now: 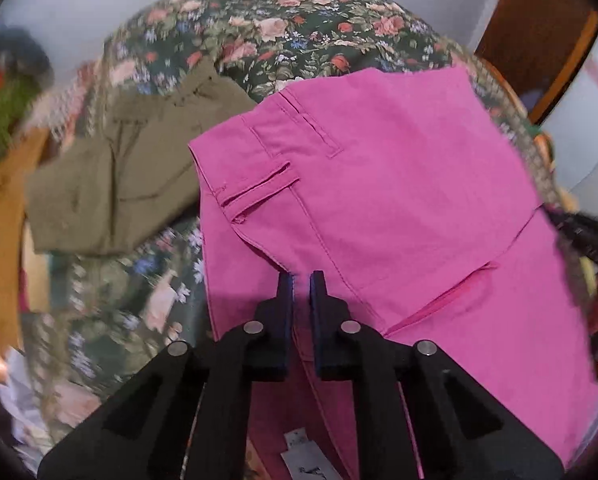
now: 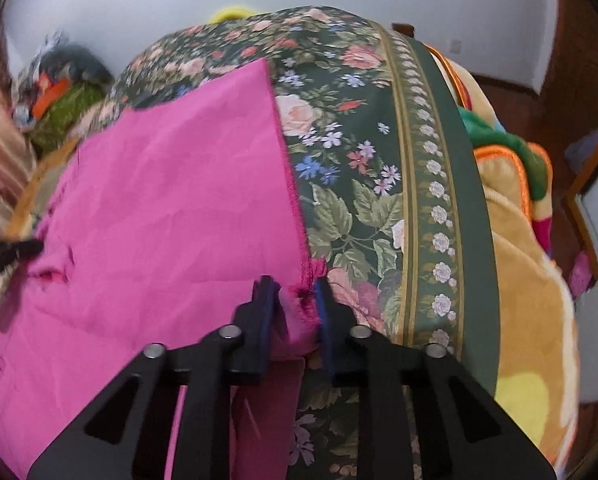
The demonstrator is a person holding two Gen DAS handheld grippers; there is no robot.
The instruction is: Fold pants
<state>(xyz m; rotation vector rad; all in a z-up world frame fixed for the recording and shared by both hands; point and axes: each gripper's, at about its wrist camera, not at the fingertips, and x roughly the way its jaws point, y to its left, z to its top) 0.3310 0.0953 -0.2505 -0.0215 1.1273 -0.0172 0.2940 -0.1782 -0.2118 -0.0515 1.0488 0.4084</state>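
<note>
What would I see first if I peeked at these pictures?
The bright pink pants jump out first, spread across a bed cover with big roses. The left gripper pinches them near a pocket, and the right gripper grips their frayed hem. Folded olive-green pants lie just left of the pink ones.

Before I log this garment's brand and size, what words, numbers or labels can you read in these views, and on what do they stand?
No text can be read.
White tags inside the pink pants: dark print, too small and blurred to read.
</note>
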